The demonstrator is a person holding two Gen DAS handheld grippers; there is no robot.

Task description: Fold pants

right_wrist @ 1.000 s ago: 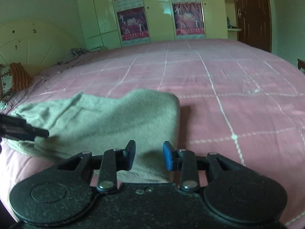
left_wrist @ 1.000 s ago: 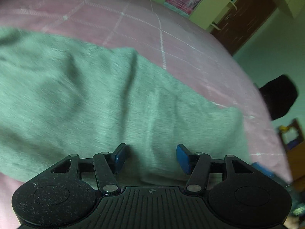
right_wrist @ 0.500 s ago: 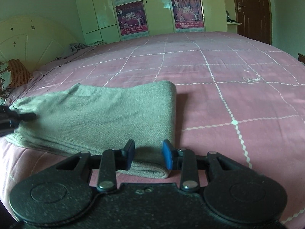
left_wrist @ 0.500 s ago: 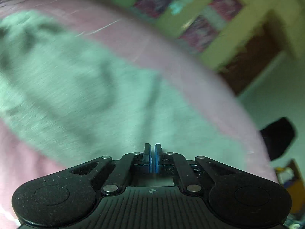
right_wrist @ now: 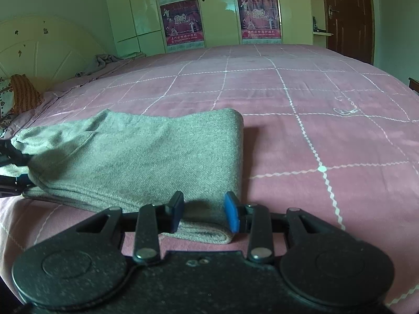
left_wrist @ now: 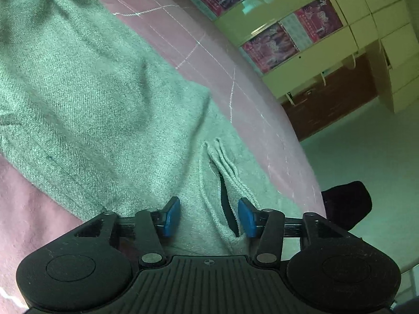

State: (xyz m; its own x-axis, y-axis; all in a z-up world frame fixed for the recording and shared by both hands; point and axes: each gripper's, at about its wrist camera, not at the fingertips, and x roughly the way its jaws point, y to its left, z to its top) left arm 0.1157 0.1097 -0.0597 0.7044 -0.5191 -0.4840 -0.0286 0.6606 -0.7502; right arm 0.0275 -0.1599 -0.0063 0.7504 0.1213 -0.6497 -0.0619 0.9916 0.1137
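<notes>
Left gripper (left_wrist: 208, 217): jaws are opening, blue pads standing apart with grey cloth lying between them, not pressing on it.
Right gripper (right_wrist: 204, 214): jaws are standing apart over the near folded corner of the cloth; pads are not squeezing it.
Pants (right_wrist: 136, 157): grey, lying folded on the bed, a rounded fold edge facing right in the right wrist view, layered edges showing at the near side.
Pants detail (left_wrist: 225, 167): a ribbed edge and a dark slit are showing just ahead of the left gripper's right pad.
Bedspread (right_wrist: 301, 110): pink with a white stitched grid, lying under the pants and stretching far beyond them.
Headboard (right_wrist: 39, 49): pale, curving up at far left.
Wardrobe (right_wrist: 217, 7): pale yellow doors bearing posters, standing beyond the bed.
Door (right_wrist: 348, 15): dark brown, at far right.
</notes>
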